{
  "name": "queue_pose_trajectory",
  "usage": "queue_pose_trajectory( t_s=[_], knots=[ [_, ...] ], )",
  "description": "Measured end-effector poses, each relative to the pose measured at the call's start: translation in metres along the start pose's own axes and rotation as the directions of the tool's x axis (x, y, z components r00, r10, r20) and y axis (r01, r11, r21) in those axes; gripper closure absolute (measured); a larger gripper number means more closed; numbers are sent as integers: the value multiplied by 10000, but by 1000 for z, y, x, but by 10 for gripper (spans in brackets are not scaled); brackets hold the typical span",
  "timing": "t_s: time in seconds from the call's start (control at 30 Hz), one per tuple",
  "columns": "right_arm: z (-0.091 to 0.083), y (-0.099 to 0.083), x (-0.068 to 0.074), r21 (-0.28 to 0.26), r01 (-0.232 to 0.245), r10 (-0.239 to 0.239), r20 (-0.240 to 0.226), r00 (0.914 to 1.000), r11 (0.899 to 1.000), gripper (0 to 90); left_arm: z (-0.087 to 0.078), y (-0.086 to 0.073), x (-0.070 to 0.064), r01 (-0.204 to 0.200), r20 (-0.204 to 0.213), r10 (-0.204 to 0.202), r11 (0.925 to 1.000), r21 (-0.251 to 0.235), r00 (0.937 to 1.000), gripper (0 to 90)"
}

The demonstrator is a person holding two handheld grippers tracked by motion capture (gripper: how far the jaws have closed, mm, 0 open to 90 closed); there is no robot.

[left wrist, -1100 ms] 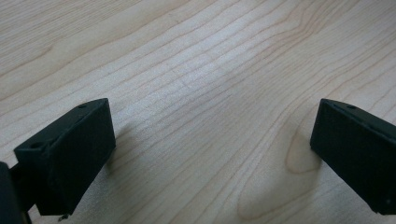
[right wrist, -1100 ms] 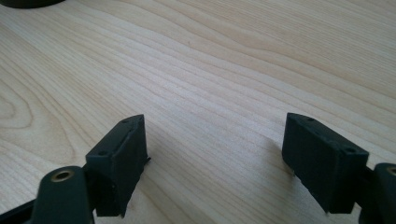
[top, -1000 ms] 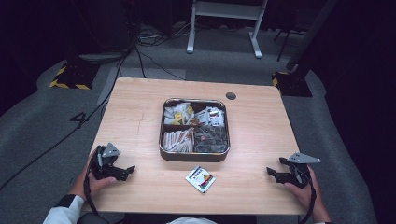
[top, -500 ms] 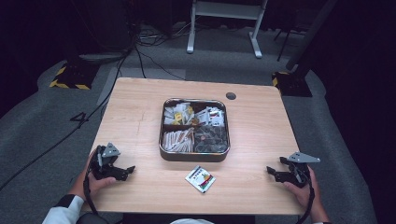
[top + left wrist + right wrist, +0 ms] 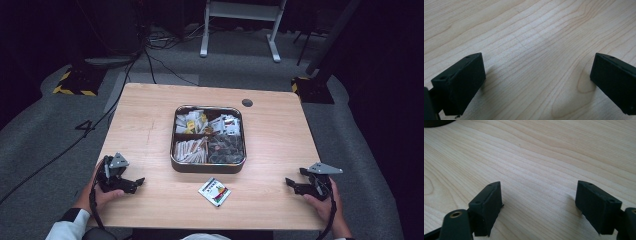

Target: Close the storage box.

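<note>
High view sat above the person's side, looked forward and down — took in the whole wooden table [image 5: 150, 120], the floor beyond, the divided tray [image 5: 209, 166] mid-table and a small packet [image 5: 214, 191] just in front of it. Left gripper [image 5: 136, 182] low at the near-left corner, right gripper [image 5: 291, 184] at the near-right. Left gripper view rode on its gripper [image 5: 536, 82], looked along the two black jaws, very close to the wood, jaws wide apart. Right gripper view — same setup on its gripper [image 5: 537, 202], equally close, a dark edge beyond the jaws at upper left. All three shared the bare tabletop grain.
</note>
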State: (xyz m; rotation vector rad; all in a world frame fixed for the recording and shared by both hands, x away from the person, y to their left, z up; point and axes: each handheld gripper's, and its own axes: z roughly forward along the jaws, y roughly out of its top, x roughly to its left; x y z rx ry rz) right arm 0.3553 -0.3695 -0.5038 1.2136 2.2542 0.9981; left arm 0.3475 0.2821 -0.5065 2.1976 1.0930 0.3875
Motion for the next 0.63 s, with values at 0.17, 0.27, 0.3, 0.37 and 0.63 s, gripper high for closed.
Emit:
queue_pose_trajectory(
  t_s=[0.17, 0.27, 0.3, 0.37, 0.63],
  knots=[
    [0, 0, 0, 1, -2, 2, -1, 10000, 10000, 218, 0, 0, 0, 30, 1, -30, 10000, -14, 10000, 2],
    [0, 0, 0, 2, -3, 3, -2, 10000, 10000, 217, 0, 0, 0, 27, 2, -27, 10000, -13, 10000, 2],
    [0, 0, 0, 2, -2, 2, -2, 10000, 10000, 217, 0, 0, 0, -6, -7, 6, 10000, -9, 10000, 2],
    [0, 0, 0, 2, 0, 0, -1, 10000, 10000, 218, 0, 0, 0, 27, 0, -27, 10000, -13, 10000, 2],
    [0, 0, 0, 3, 6, -6, -11, 10000, 10000, 216, 0, 0, 0, 42, -39, -42, 10000, -14, 10000, 2]
  ],
)
